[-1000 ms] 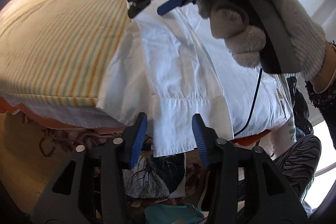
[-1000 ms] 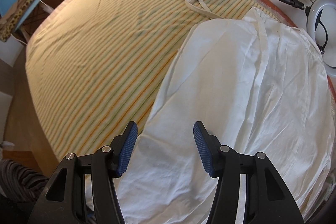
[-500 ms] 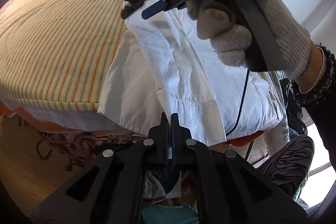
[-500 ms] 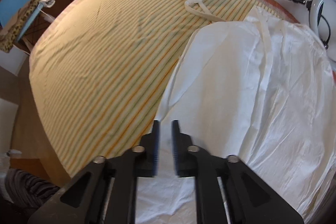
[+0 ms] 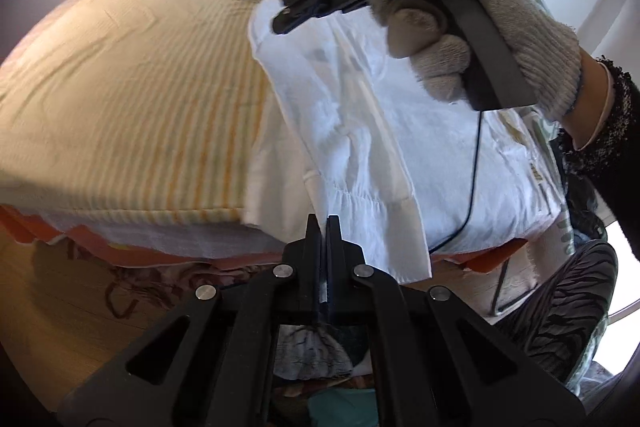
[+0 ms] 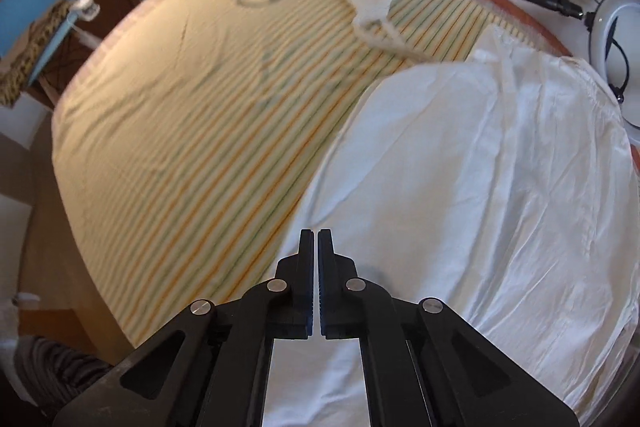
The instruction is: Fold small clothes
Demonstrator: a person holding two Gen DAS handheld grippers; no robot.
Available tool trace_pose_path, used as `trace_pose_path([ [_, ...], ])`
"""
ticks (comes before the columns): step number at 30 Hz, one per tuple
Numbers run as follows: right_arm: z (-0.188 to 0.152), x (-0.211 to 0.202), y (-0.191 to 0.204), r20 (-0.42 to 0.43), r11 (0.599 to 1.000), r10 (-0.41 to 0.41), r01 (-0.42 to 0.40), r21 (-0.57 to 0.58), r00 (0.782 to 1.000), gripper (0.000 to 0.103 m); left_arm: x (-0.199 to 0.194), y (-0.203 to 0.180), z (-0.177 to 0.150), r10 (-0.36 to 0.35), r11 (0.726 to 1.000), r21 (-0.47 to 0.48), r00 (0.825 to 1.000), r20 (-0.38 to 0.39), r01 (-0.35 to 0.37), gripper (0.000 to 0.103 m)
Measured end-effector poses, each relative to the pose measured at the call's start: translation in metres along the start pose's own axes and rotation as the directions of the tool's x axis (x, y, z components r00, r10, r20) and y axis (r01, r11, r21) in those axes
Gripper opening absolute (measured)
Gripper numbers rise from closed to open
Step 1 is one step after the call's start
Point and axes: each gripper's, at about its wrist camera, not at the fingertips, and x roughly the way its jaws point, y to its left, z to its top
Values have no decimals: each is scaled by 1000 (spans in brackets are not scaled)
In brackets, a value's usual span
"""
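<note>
With both grippers clamped on the white shirt point(image 5: 360, 131) lying across the striped bedsheet point(image 5: 132, 115), the fold's lifting step is in hand: left gripper point(image 5: 324, 227) pinches the sleeve cuff at 6 o'clock, right gripper point(image 6: 314, 239) the shirt's left edge. Next, both should carry the sleeve toward 3 o'clock together, keeping it taut. A second ago both jaws stood spread around the cloth.

We find no text, label, brand or number that we can read on anything in either the left or right wrist view
</note>
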Motion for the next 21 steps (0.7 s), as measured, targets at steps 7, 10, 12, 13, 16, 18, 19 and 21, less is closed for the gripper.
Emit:
trace_pose_path([
  [7,-1,21,-12,-32,997,59,-57,57,998,0,11,11,-4,56,998,-24,998,-26,-57,0],
  [10,-6,22,-17,-32,994,95,-93,62,995,2,5,14,-3,80,996,-42,997,8,-79,30],
  [12,-10,8,-26,-7,990,123,-122,74,992,7,1,21,-2,72,995,-72,997,32,-70,52],
  [13,-14,0,-30,12,989,128,-128,70,992,11,2,25,-1,68,994,-83,997,33,-65,52],
  [16,-29,-19,-44,38,990,131,-133,49,991,17,9,32,0,59,992,-111,998,15,-57,52],
  [18,-40,-20,-53,27,984,168,-169,60,985,17,18,34,2,39,992,-118,999,-14,-40,52],
  [19,-45,-18,-56,17,981,183,-183,62,983,17,22,32,1,29,993,-116,999,-27,-32,52],
  [21,-57,-12,-58,-5,982,184,-184,47,983,17,26,32,3,26,994,-104,999,-45,-31,52],
])
